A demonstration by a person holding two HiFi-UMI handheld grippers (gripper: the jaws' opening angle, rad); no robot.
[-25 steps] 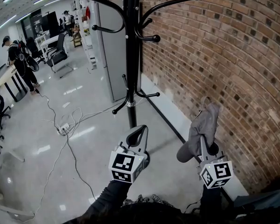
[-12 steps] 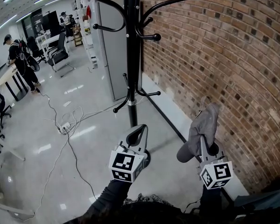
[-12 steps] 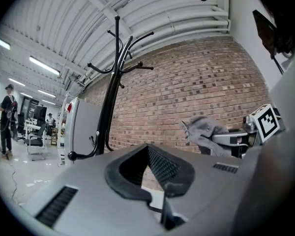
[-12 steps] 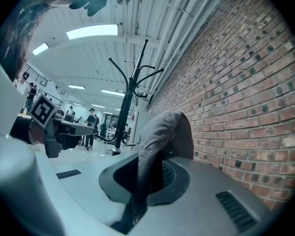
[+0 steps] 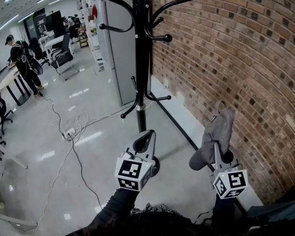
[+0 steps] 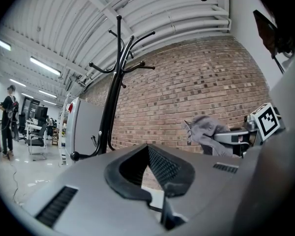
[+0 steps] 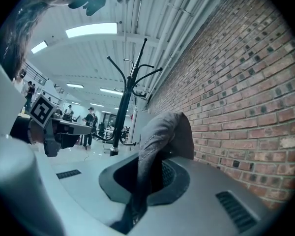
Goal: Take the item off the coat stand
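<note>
The black coat stand [image 5: 140, 58] rises at the middle of the head view, and the hooks that show on it are bare. My right gripper [image 5: 218, 149] is low at the right, close to the brick wall, shut on a grey cap [image 5: 217, 131] that hangs over its jaws. The same grey cap [image 7: 160, 136] fills the middle of the right gripper view, pinched between the jaws. My left gripper [image 5: 147, 135] is in front of the stand's base, shut and holding nothing. Beyond the left gripper [image 6: 152, 156] in its own view I see the stand [image 6: 110, 97] and the cap [image 6: 206, 129].
A brick wall [image 5: 236, 58] runs along the right. A grey cabinet [image 5: 115, 48] stands behind the stand. Cables and a power strip [image 5: 66, 134] lie on the glossy floor. People [image 5: 19, 58], desks and office chairs [image 5: 61, 58] are far off at the left.
The right gripper with the cap has drifted slightly to the right in the head view. The left gripper has stayed where it was.
</note>
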